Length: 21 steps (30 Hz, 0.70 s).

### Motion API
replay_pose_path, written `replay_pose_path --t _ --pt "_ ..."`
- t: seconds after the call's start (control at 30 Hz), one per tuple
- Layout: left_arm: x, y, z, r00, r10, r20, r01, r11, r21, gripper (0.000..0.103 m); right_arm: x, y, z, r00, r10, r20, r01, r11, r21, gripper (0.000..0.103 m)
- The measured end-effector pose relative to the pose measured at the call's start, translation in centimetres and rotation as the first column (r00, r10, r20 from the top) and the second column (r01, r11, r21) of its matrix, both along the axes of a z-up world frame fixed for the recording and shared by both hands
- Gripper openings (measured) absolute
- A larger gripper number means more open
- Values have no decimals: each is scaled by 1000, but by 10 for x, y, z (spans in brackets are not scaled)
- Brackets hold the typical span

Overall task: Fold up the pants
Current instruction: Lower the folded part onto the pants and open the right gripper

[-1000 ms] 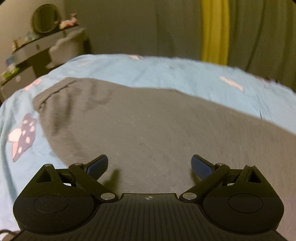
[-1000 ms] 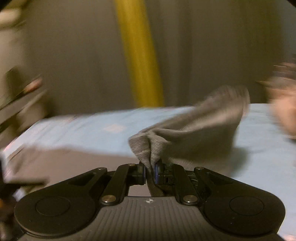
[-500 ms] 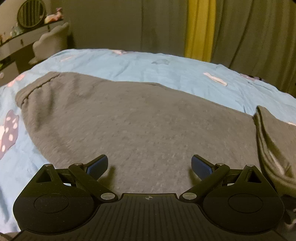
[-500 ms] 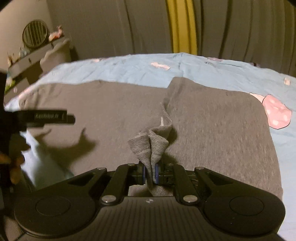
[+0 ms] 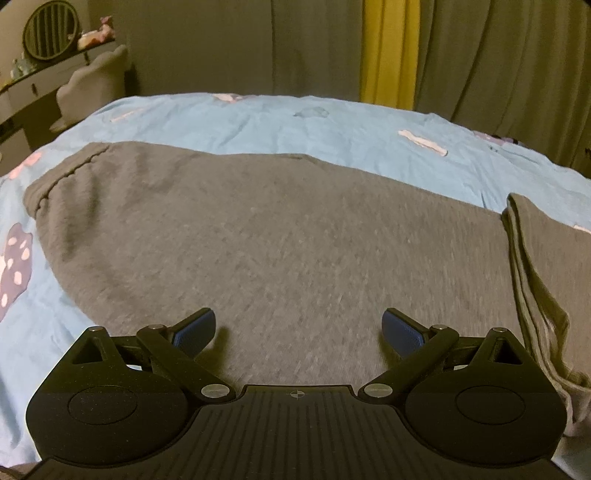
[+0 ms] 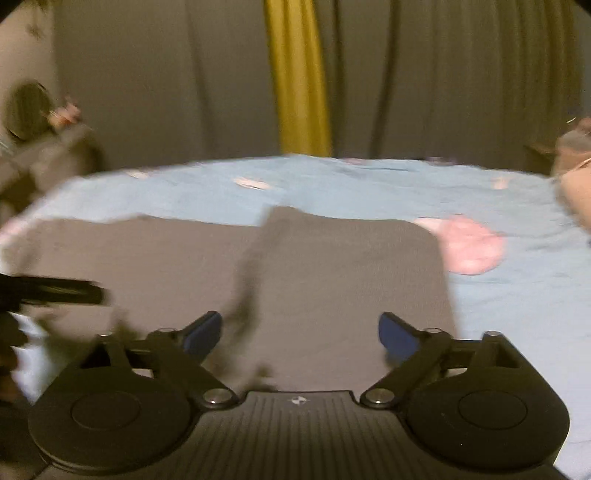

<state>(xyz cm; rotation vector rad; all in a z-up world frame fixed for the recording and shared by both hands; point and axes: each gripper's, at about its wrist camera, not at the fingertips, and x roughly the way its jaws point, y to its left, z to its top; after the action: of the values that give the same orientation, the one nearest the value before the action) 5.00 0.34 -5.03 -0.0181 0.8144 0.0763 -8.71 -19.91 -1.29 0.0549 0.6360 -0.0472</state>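
Note:
The grey pants (image 5: 280, 243) lie spread on the light blue bed sheet (image 5: 295, 122), waistband at the left. A folded-over layer (image 5: 543, 251) lies on top at the right. My left gripper (image 5: 298, 332) is open and empty, low over the middle of the pants. In the blurred right wrist view the pants (image 6: 332, 280) show the folded layer with its edge running down the middle. My right gripper (image 6: 300, 334) is open and empty just above that layer. The left gripper (image 6: 55, 291) shows at the left edge.
A dresser with a round mirror (image 5: 48, 33) and a padded chair (image 5: 96, 88) stand at the far left. Grey curtains with a yellow strip (image 5: 389, 51) hang behind the bed. A pink print (image 6: 469, 247) marks the sheet right of the pants.
My right gripper carried the pant end over onto the rest of the pants, then opened and let it go. My left gripper stayed open over the pants.

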Motion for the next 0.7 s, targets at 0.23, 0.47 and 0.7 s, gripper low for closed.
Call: replay_pose_path --t 0.23,0.47,0.7 --pt "0 -3 0 1000 -17 4 17 1000 5 101 25 -7 -31 978 -32 -206 26 999 -32 98" --pt "-1 -26 17 981 -196 13 196 978 -66 101 11 -42 -24 981 -154 -121 168 979 118 99" --pt "41 -91 17 891 -445 -92 418 882 -219 98 18 -56 -31 972 -148 -183 185 960 210 99"
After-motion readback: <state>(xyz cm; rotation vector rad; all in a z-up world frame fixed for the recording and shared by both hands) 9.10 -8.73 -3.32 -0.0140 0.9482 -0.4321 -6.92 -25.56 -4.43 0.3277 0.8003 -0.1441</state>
